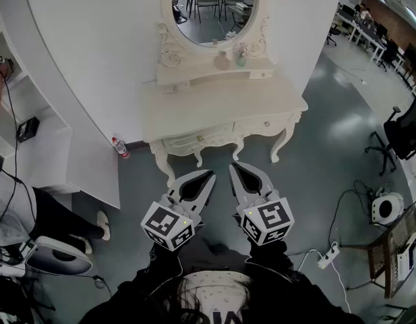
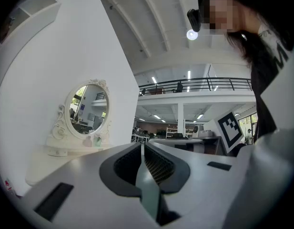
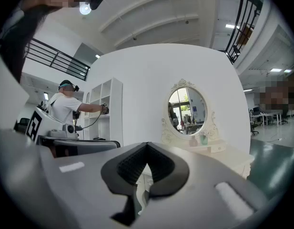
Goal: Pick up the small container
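Note:
Two small containers stand on the raised shelf of a white dressing table (image 1: 214, 106), under its oval mirror (image 1: 214, 9): a pinkish one (image 1: 222, 61) and a greenish one (image 1: 241, 59). Both grippers hang over the floor in front of the table, well short of it. My left gripper (image 1: 209, 175) and right gripper (image 1: 234, 167) are shut and hold nothing. In the left gripper view the shut left gripper (image 2: 142, 145) points past the table, with the pinkish container (image 2: 87, 141) far off at left. The right gripper (image 3: 147, 145) faces the greenish container (image 3: 204, 139) at a distance.
A plastic bottle (image 1: 120, 147) stands on the floor by the curved white wall, left of the table. White shelves (image 1: 19, 113) are at far left, with a person (image 3: 65, 109) reaching into them. An office chair (image 1: 403, 133), a round device (image 1: 386, 208) and a power strip (image 1: 327, 255) lie to the right.

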Available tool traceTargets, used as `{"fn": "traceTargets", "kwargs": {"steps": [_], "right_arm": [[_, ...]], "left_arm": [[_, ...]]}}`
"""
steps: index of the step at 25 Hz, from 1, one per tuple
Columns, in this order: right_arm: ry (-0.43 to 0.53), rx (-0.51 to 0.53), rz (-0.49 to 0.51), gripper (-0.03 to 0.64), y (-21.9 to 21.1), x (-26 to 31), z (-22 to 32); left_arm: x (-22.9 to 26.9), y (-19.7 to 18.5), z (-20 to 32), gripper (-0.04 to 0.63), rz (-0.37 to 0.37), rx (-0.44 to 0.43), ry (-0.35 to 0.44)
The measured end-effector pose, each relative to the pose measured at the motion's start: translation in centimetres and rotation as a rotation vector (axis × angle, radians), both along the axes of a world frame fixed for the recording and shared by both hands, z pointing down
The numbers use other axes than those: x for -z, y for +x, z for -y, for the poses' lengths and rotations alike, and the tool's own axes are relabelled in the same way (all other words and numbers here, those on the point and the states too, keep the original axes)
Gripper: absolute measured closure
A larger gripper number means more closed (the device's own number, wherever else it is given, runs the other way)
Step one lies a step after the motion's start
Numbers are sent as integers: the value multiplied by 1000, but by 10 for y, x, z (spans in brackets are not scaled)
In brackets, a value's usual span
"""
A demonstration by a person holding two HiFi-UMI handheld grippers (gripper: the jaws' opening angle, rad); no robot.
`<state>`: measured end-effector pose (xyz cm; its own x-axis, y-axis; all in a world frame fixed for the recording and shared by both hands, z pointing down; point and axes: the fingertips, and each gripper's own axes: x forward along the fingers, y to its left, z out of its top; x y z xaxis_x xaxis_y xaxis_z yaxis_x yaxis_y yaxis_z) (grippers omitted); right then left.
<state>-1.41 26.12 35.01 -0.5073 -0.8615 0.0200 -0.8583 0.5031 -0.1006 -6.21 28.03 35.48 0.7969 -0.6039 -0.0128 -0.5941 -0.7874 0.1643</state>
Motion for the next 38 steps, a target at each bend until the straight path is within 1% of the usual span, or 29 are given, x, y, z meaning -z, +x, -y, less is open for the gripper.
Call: {"fn": "traceTargets", "kwargs": {"steps": [9,14,23,30,34,38], "right_arm": [[7,5,5,618,11,-4,2],[-14,16,11,617,24,-11,-4],[-48,21,36,617,34,-24,12],[-61,11,23,617,40,-33,50],[-73,2,4,617,41,-37,80],[-85,1,-3,617,33,-40,122]], "left_arm": [[-3,10,3,595,14,13,-2],[-8,21,-3,595,20,28,-17],[-18,32,12,595,45,24,-46],[-28,36,52,595,51,14,-56],[-33,34,87,595,37,14,-70],[-36,26,129,595,32,8,-77]]}}
